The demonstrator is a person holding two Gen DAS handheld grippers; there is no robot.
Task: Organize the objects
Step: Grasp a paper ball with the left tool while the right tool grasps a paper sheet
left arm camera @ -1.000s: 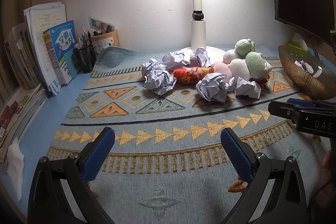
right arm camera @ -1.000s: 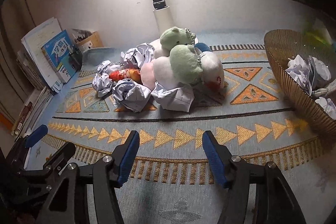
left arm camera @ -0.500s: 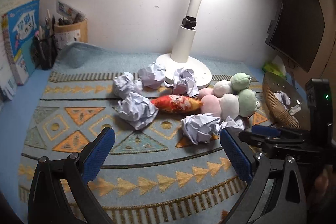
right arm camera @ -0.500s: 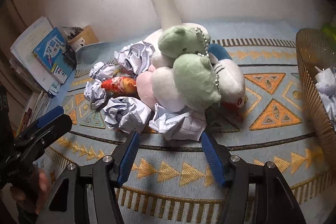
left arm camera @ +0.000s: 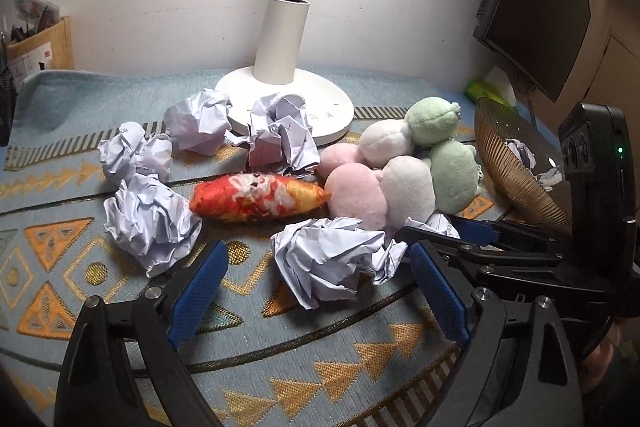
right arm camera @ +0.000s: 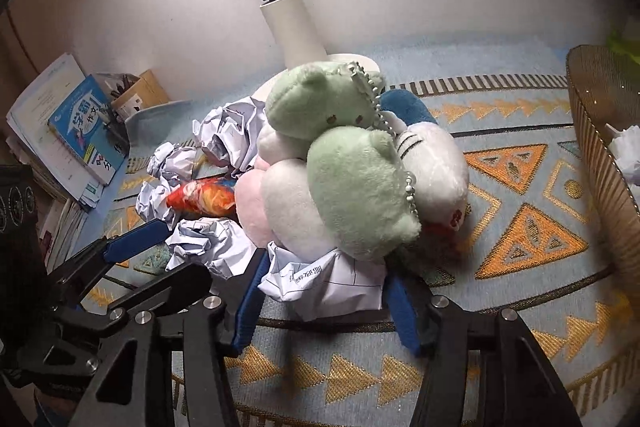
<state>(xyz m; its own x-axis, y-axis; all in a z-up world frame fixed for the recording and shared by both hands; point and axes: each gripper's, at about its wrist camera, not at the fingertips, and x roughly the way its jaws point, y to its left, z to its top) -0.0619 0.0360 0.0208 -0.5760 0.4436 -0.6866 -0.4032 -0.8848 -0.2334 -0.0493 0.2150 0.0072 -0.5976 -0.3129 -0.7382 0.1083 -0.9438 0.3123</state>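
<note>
Item, crumpled paper balls: over the last second both tools advanced from the near edge of the rug into the pile by the lamp base [left arm camera: 285,98]. The left tool [left arm camera: 316,291] stood wide around one paper ball [left arm camera: 332,259]; the right tool [right arm camera: 324,301] stood wide, its fingers flanking the folded paper wad [right arm camera: 324,283] under the plush toys [right arm camera: 352,187]. Neither had closed; grasps looked imminent, the wire basket [left arm camera: 516,167] at the right edge, already holding papers, the probable destination.
</note>
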